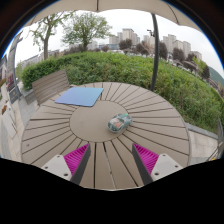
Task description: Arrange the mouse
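From the gripper's own camera, the gripper (110, 160) hangs over a round slatted table (60, 130) outdoors, its fingers spread wide with nothing between them. The mouse (119, 123) lies near the table's middle, just ahead of the fingers and a little toward the right one, well apart from the blue mat (80, 96) beyond it. Judging by this, the mouse is not yet picked up, so the grasp and the placing, probably on the mat, are both left.

the gripper (110, 160) hangs level with its two fingers spread wide apart, holding nothing; a magenta pad (75, 157) lines the left finger, another pad (146, 157) the right.
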The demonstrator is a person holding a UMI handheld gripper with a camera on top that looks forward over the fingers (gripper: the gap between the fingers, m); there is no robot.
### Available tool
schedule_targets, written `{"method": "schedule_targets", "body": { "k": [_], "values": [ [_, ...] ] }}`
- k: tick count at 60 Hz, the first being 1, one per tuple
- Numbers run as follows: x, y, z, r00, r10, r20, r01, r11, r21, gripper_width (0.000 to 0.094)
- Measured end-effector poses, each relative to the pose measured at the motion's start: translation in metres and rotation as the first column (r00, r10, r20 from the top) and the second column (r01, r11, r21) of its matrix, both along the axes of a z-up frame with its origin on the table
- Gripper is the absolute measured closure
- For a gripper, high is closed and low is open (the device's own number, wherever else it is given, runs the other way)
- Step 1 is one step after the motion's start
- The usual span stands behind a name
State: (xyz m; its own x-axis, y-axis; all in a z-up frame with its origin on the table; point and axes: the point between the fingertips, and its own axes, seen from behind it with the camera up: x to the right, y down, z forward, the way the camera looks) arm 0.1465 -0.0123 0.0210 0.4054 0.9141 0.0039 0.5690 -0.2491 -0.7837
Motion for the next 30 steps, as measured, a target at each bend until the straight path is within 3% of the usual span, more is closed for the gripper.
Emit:
{"method": "schedule_targets", "body": {
  "k": [16,30],
  "values": [
    [-0.063,0.026,-0.036,0.999,0.003,-0.035,-0.004,1.0,-0.029,0.0073],
    [-0.109,0.055,-0.033,0.999,0.017,-0.034,-0.018,1.0,-0.016,0.0083]
  ]
}}
